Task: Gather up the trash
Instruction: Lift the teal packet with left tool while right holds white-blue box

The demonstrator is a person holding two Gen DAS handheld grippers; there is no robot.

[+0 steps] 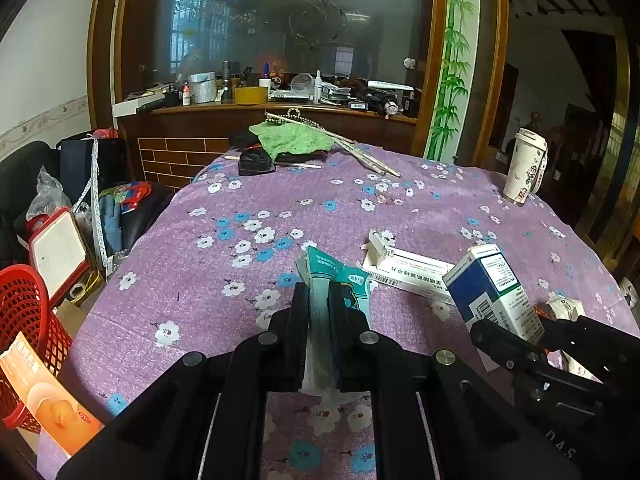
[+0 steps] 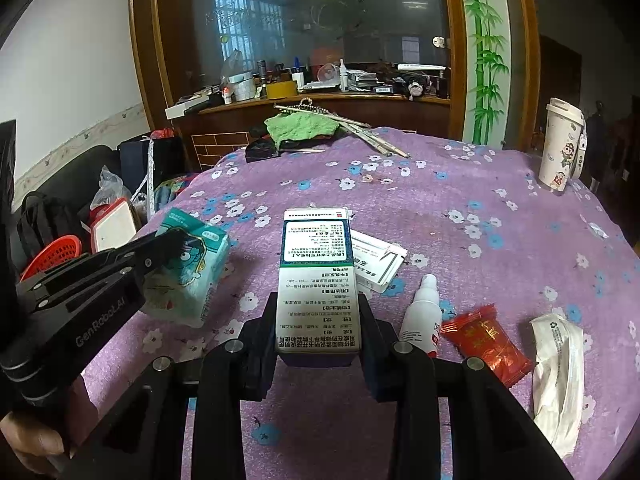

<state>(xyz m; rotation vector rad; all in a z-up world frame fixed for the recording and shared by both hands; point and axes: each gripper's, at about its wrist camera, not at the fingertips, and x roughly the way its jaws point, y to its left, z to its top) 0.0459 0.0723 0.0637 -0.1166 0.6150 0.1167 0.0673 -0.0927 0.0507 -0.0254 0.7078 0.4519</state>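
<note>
With my left gripper (image 1: pixel 319 300) pinching the soft tissue pack (image 1: pixel 334 280) and my right gripper (image 2: pixel 320 320) clamping the medicine box (image 2: pixel 316 276), either could slip before reaching the red basket (image 1: pixel 24 320).

The tabletop (image 2: pixel 460 184) wears purple cloth with white and blue flowers. The tissue pack (image 2: pixel 192 272) is teal, the medicine box (image 2: pixel 318 280) blue and white, the candy wrapper (image 2: pixel 486 344) red, the basket (image 1: pixel 24 320) red, the cloth (image 1: pixel 292 140) green.

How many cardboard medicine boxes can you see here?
2. A blue-and-white box is gripped in the right claw above the table. A white opened box lies flat on the purple tablecloth just behind it. Others may hide in the clutter.
</note>
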